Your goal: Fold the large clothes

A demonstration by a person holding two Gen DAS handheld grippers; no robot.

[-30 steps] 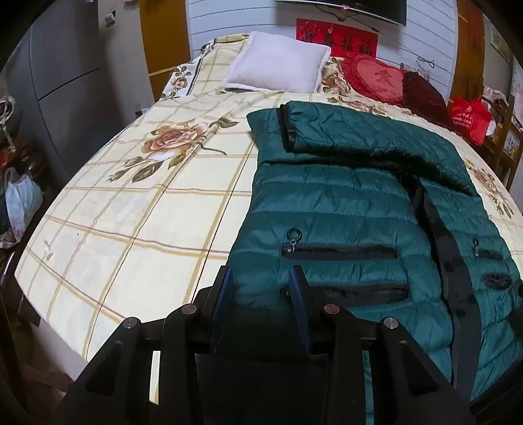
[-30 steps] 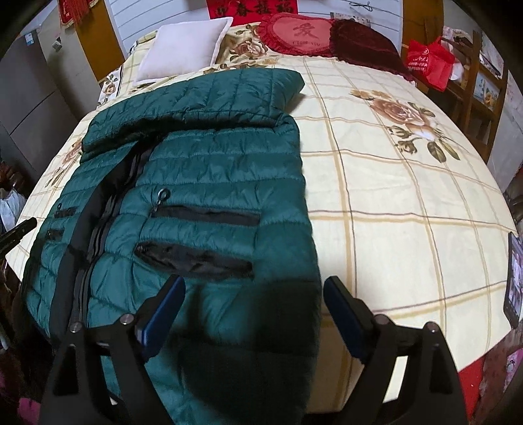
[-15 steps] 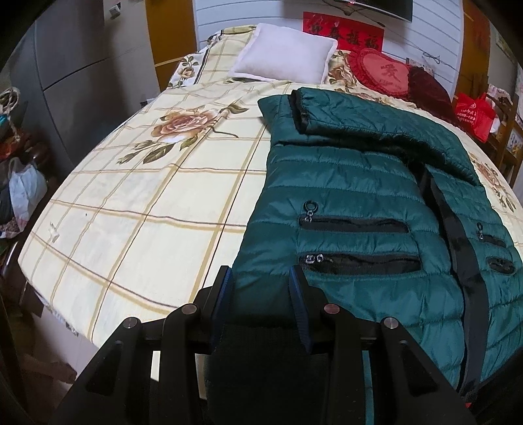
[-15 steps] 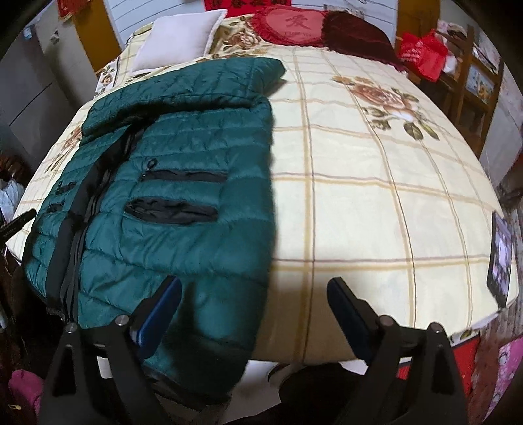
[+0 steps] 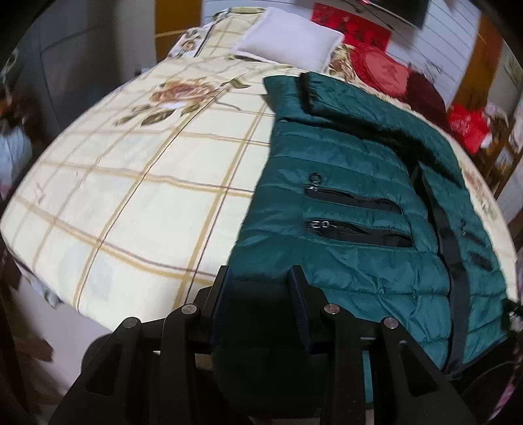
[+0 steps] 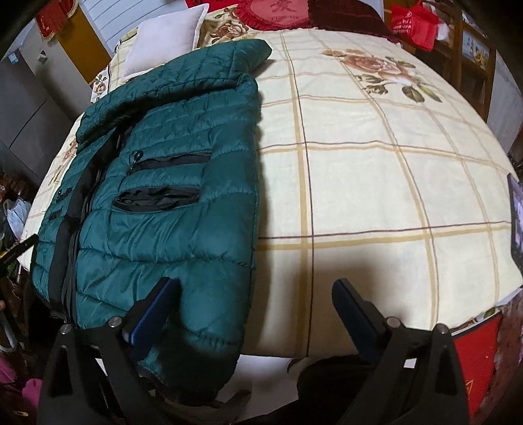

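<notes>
Jacket [image 5: 353, 202] hem dragged bedward; left hand-held gripper [image 5: 260, 287] clamps hem, right hand-held gripper [image 6: 255, 307] wide.

Both wrist views look from the foot of the bed [image 5: 137, 183] toward the pillow [image 6: 163, 49], close and low. They share the jacket [image 5: 343, 202], seen from opposite sides.

Home bedroom, bed [image 5: 130, 202] with floral checked sheet, white pillow [image 5: 287, 42], red heart cushion [image 6: 274, 13] by the wall
</notes>
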